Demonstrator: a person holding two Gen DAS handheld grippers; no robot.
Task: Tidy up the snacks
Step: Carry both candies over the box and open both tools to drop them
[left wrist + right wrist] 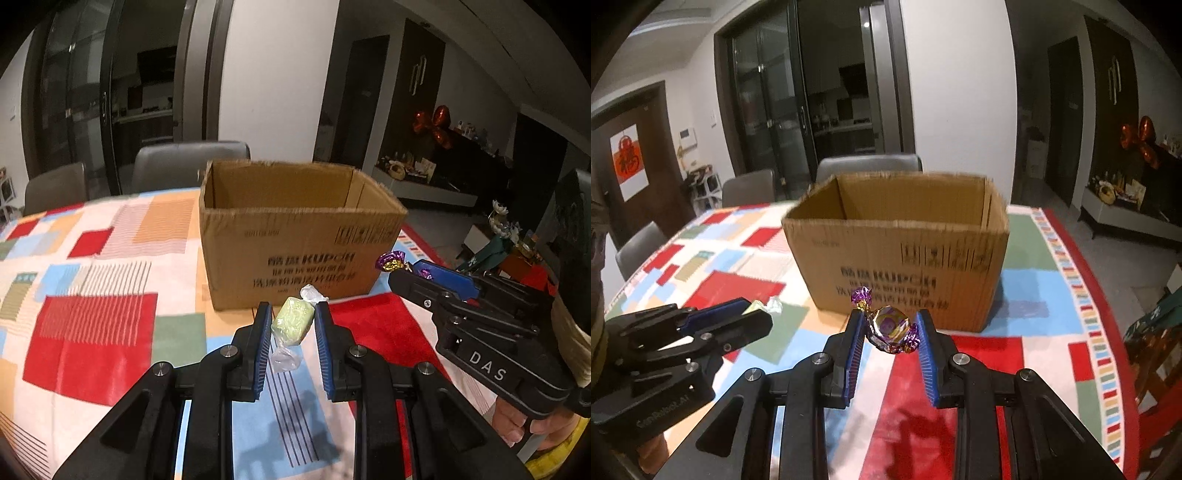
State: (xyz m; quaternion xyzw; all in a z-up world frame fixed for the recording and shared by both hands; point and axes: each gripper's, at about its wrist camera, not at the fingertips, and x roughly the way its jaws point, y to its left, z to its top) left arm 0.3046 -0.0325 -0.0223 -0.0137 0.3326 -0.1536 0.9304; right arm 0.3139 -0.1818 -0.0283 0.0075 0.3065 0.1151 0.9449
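Transport step: left gripper (291, 325) has its jaws clenched on a pale green wrapped candy (292, 322), right gripper (891, 330) has its jaws clenched on a purple foil candy (889, 326), both held above the counter (1034, 254) just short of the open cardboard box (897, 251). The box looks empty as far as its inside shows. Next move likely calls for carrying both candies over the near rim, then opening the jaws to drop them in.

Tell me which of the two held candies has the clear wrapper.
The pale green candy in the left gripper; the right gripper holds a shiny purple-and-gold foil candy.
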